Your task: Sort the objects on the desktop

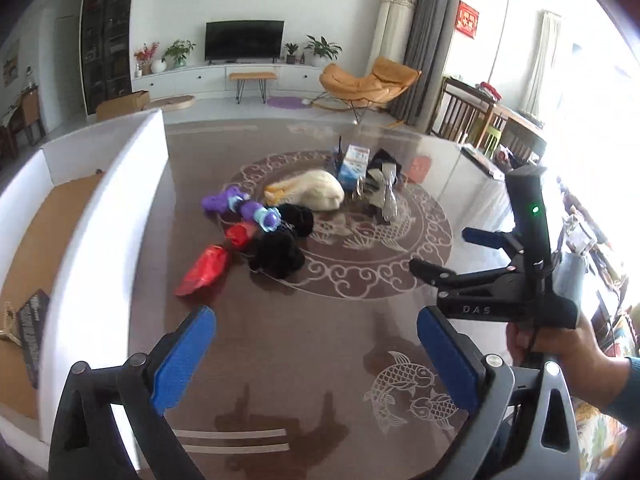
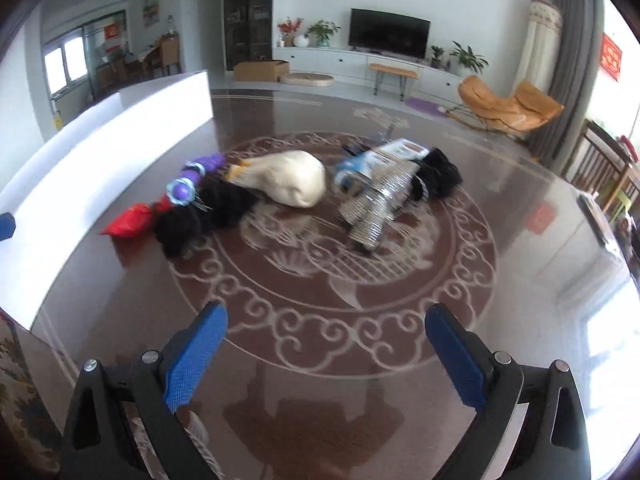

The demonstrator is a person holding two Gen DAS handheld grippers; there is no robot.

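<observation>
Blue-padded jaws on both your left gripper (image 1: 316, 344) and right gripper (image 2: 326, 344) stand wide and empty over the glossy table (image 2: 280, 420). Pick an outlying piece of the pile, say the red packet (image 1: 202, 276) (nearest the white bin (image 1: 120, 184)), and come down squarely over it.

The dark book with white letters (image 1: 34, 326) in the white cardboard box (image 1: 100, 216) is cut off at the left edge, and its words are too blurry to read. The fluffy black bundle (image 2: 202, 214) hides part of the shiny red bag (image 2: 130, 222). The silver striped thing (image 2: 380, 204) is smeared by blur.
</observation>
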